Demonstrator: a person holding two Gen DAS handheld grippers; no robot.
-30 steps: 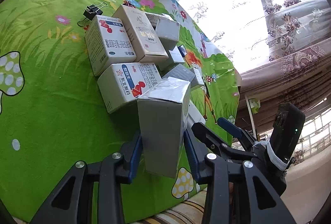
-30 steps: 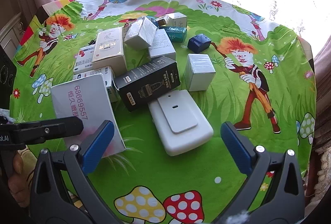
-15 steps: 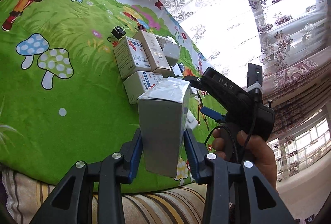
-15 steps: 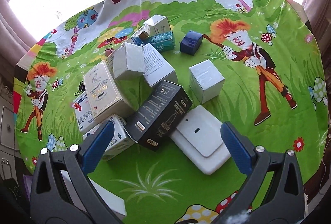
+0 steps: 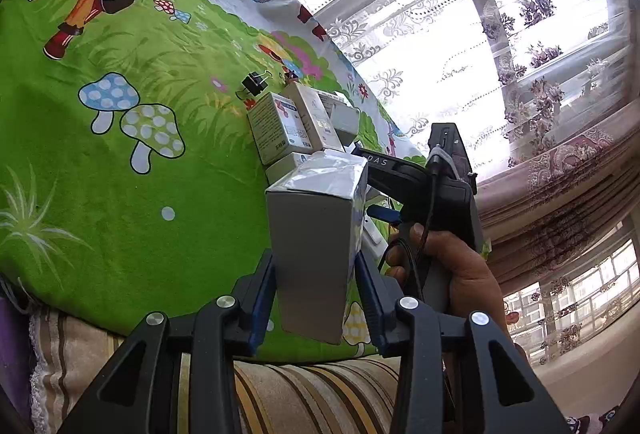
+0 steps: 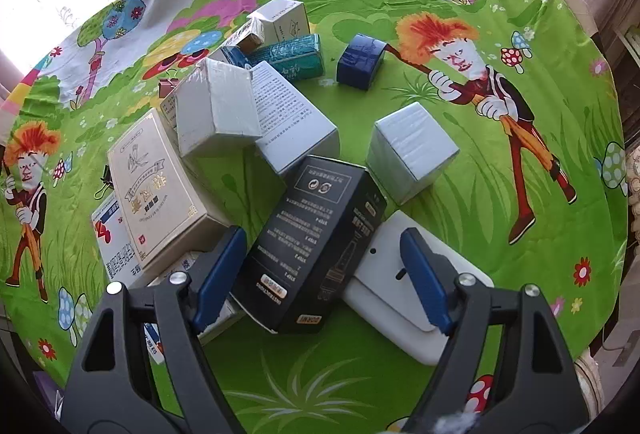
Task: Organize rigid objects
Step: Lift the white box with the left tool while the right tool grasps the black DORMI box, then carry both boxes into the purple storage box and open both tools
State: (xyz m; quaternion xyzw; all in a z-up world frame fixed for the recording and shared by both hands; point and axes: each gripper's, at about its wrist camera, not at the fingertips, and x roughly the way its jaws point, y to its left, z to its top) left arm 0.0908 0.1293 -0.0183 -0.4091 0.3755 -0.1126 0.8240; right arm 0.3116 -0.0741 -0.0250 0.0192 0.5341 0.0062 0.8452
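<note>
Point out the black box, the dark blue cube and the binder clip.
black box point(image 6: 316, 242), right wrist view, on its printed top face.
dark blue cube point(image 6: 360, 61), right wrist view, on its top face.
binder clip point(image 5: 254, 83), left wrist view, on its black body.

Bright window point(image 5: 460, 45) backlight, blown-out glare, fisheye-warped edges

A table is covered by a green cartoon-printed cloth point(image 6: 500, 274) with mushrooms, trees and orange-haired figures. A striped fabric point(image 5: 304, 390) is seen below the table's near edge. Strong daylight is admitted through a window point(image 5: 440, 45) hung with floral lace curtains point(image 5: 540, 13); a heavier patterned drape point(image 5: 568, 185) is gathered beside it.
</note>
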